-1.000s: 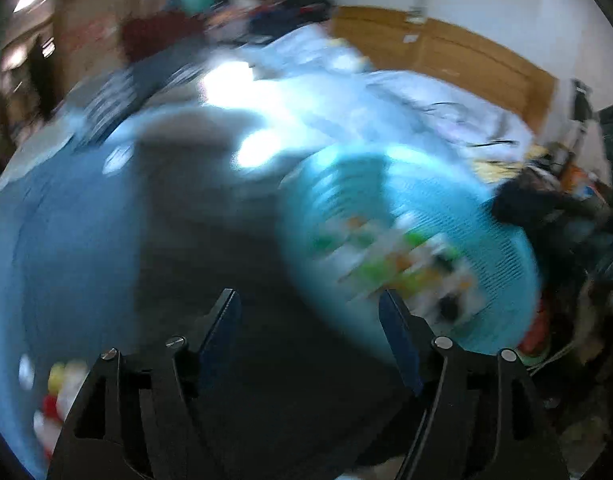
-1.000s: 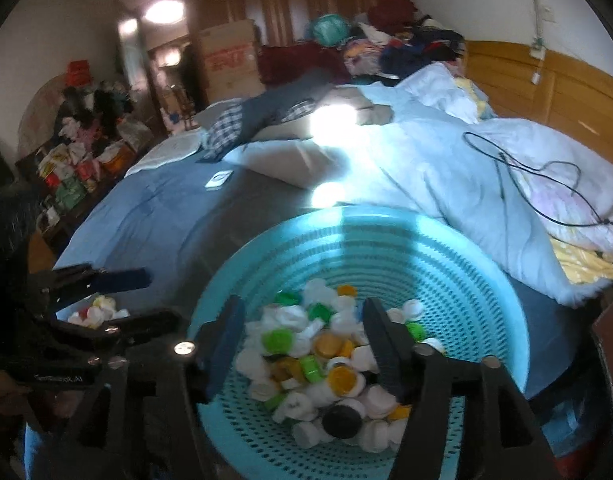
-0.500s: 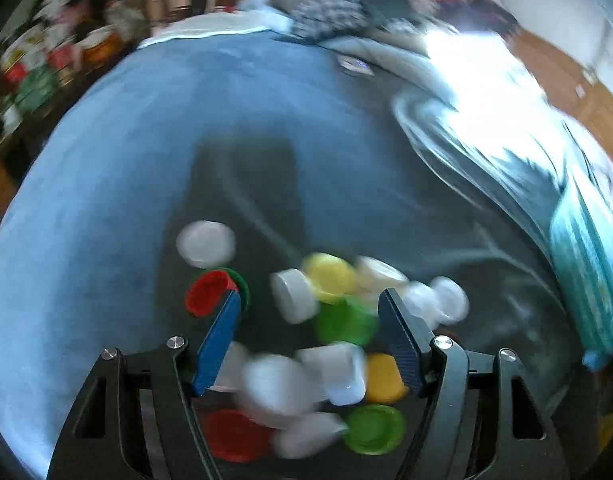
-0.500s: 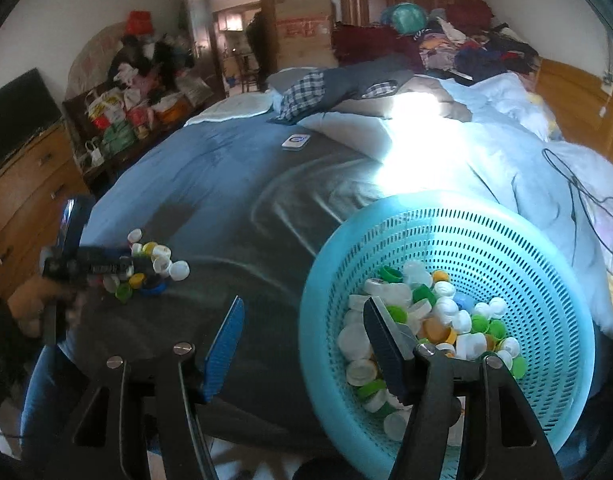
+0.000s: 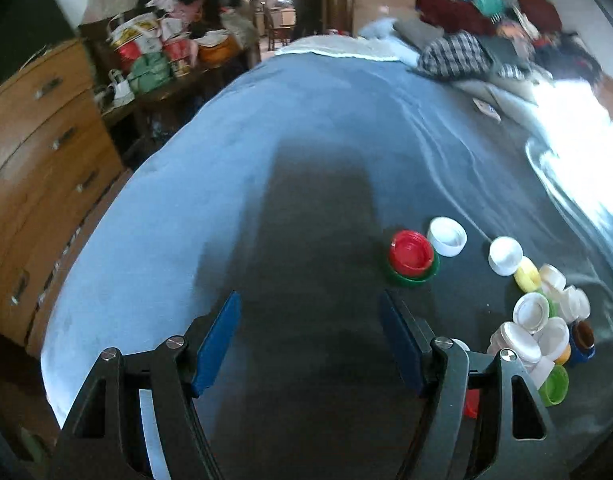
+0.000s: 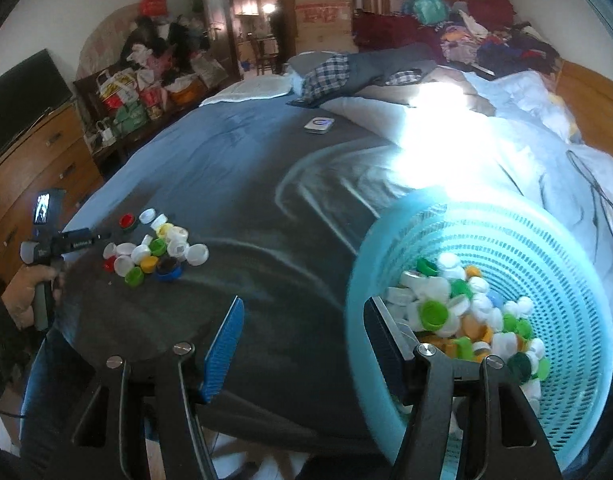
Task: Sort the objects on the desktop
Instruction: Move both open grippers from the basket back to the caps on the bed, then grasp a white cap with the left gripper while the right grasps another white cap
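We count one turquoise basket (image 6: 546, 240), two tongs and one pile of bottle caps (image 6: 154, 248) on the bed (image 6: 246, 168). The pile has near twenty caps (some lie under others, so we cannot give the exact number). Most are white; some are green, two red, two yellow, one blue and one black. The caps inside the basket are too many and too heaped to count.

The basket is round and stands tilted at the near edge of the bed, toward its right corner, with its mouth turned up and to the left. The pile lies near the left edge of the bed, well apart from the basket. At its far end a red cap (image 5: 410, 254) sits open side up inside a green cap (image 5: 410, 280), and a white cap (image 5: 447, 236) just beside them is also open side up.

The left tongs (image 5: 308, 304), held by a hand (image 6: 24, 292), stand about half open over bare cover beside the pile and hold nothing. The right tongs (image 6: 304, 308) have just been opening. The basket's wall stands between their fingers, close to the right one, but it is not pinched.

The bed has a blue-grey cover, and a small white device (image 6: 319, 124) and a checked cloth (image 6: 326, 76) lie further up on it. At the left are a wooden chest of drawers (image 5: 38, 152) and a dark screen (image 6: 18, 96); at the back is a cardboard box (image 6: 324, 8).
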Available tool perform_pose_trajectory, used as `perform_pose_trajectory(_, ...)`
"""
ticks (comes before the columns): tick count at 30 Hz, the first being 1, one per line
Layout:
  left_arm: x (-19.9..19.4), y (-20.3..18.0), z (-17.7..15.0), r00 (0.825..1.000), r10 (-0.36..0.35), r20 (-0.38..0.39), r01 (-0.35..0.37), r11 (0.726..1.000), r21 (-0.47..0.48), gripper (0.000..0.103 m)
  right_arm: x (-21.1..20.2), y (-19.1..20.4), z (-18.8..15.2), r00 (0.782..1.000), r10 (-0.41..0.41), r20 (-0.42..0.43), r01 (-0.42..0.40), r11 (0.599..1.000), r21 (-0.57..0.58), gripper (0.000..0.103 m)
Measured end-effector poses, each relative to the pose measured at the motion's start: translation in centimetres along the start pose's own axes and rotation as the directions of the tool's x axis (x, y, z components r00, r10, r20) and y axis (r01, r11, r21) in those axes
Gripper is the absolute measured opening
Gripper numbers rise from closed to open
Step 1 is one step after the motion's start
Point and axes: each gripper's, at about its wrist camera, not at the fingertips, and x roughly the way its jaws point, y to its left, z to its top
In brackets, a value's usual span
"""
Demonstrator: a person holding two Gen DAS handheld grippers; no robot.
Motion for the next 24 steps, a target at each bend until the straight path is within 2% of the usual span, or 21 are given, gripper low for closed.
perform_pose_trajectory(3,-0.1,0.3,-0.3,0.998,-0.066,-0.009,0.066,0.998,0.015,0.066,0.3,1.0,-0.2,1.000,0.014,0.000,-0.014,0.999,-0.030,0.071)
perform_pose_trajectory(6,-0.6,-1.1,-0.9,0.989,-0.144,-0.031,0.147,0.982,0.122,0.065,0.5,1.4,-0.6,0.999,0.037,0.003,-0.037,0.999,-0.020,0.077)
perform_pose_trajectory(9,-0.4,-2.2,-1.0,0.989,-0.139,-0.047,0.146,0.968,0.205,0.063,1.0,1.7,-0.7,0.999,0.046,-0.006,-0.046,0.999,-0.008,0.078)
perform_pose_trajectory(11,-0.2,-2.4,-1.0,0.983,-0.172,-0.070,0.183,0.960,0.213,0.063,1.1,1.8,-0.6,0.997,0.082,-0.006,-0.082,0.997,0.007,0.078)
perform_pose_trajectory(17,0.2,-4.8,-1.6,0.966,-0.237,-0.106,0.259,0.910,0.324,0.063,0.9,2.5,-0.4,0.998,0.068,-0.004,-0.068,0.997,-0.026,0.078)
perform_pose_trajectory(19,0.3,-5.0,-1.4,0.966,-0.238,-0.103,0.259,0.910,0.323,0.063,0.9,2.6,-0.4,0.998,0.067,-0.002,-0.067,0.997,-0.024,0.078)
perform_pose_trajectory(23,0.7,-4.4,-1.0,0.955,-0.279,-0.095,0.294,0.923,0.247,0.062,1.7,3.0,-0.4,0.996,0.078,-0.031,-0.079,0.996,-0.030,0.078)
perform_pose_trajectory(24,0.6,-4.3,-0.9,0.955,-0.281,-0.092,0.295,0.925,0.238,0.059,1.9,3.2,-0.5,0.996,0.086,-0.040,-0.087,0.996,-0.033,0.078)
